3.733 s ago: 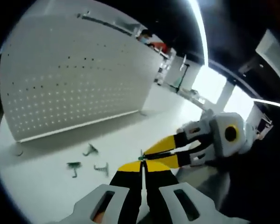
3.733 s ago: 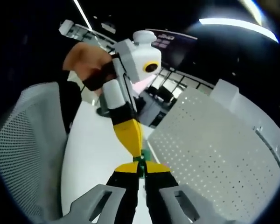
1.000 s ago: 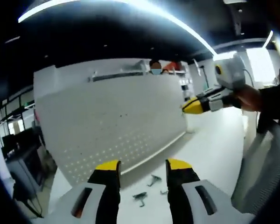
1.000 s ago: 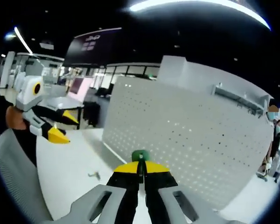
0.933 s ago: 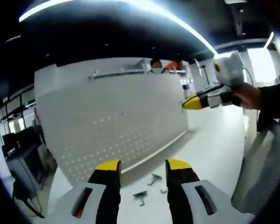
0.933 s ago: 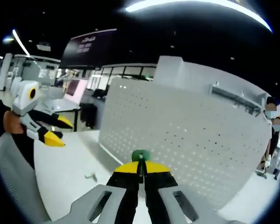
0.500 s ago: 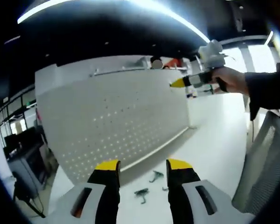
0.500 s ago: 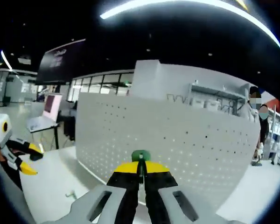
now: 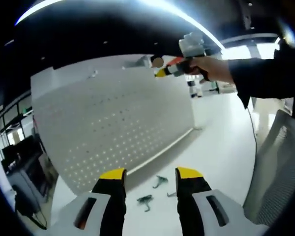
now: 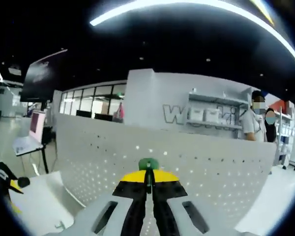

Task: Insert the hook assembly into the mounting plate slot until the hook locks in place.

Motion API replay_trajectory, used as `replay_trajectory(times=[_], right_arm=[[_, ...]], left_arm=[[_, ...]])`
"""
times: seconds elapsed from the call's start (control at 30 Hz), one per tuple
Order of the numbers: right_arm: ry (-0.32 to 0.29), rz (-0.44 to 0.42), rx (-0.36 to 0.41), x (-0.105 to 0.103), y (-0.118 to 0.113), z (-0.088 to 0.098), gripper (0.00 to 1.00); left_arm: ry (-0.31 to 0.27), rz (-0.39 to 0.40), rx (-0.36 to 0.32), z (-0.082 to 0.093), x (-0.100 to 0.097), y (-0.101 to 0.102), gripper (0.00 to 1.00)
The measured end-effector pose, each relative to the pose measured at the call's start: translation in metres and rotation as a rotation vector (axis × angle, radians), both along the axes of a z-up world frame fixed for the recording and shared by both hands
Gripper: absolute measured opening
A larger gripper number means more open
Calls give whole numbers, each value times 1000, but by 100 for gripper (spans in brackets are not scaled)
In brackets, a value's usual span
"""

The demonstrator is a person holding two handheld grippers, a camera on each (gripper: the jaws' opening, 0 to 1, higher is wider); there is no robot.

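While the left gripper sits low in the left gripper view with its yellow-tipped jaws spread apart and nothing between them, the white perforated mounting plate stands upright on the white surface, taking up the 9 to 12 o'clock side. A few small green hooks lie loose on the surface just in front of the plate's base, right beyond the jaw tips. Up around 1 o'clock, a person's hand holds the right gripper up near the plate's top edge.

Over in the right gripper view, the jaws are pinched together on a little green hook assembly, which pokes out just past the tips. It's pointed at the plate's hole grid, near its upper edge, though contact can't be told. A grey mesh chair back sits around 4 o'clock in the left gripper view.
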State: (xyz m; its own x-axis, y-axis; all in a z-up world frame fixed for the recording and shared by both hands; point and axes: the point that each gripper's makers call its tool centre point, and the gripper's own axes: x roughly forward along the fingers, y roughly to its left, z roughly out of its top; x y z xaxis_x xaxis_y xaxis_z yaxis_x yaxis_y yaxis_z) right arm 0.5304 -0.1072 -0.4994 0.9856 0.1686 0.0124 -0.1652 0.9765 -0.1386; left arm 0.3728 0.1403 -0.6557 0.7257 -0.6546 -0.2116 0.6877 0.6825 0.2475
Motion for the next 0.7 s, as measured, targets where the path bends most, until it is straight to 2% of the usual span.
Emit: replay_trajectory(times=[0.27,0.4,0.7], right_arm=[[6,-45,-2,16,-8,2,1],[1,-61,18,20,-12,3,1],[-8,-76,10,27,-11,5,1]], left_arm=[[8,-17,16,-4,-2,-3,40],[15,-21,18,-6,-2,-4,40],[26,-36,18,-8,-4,-6,39]])
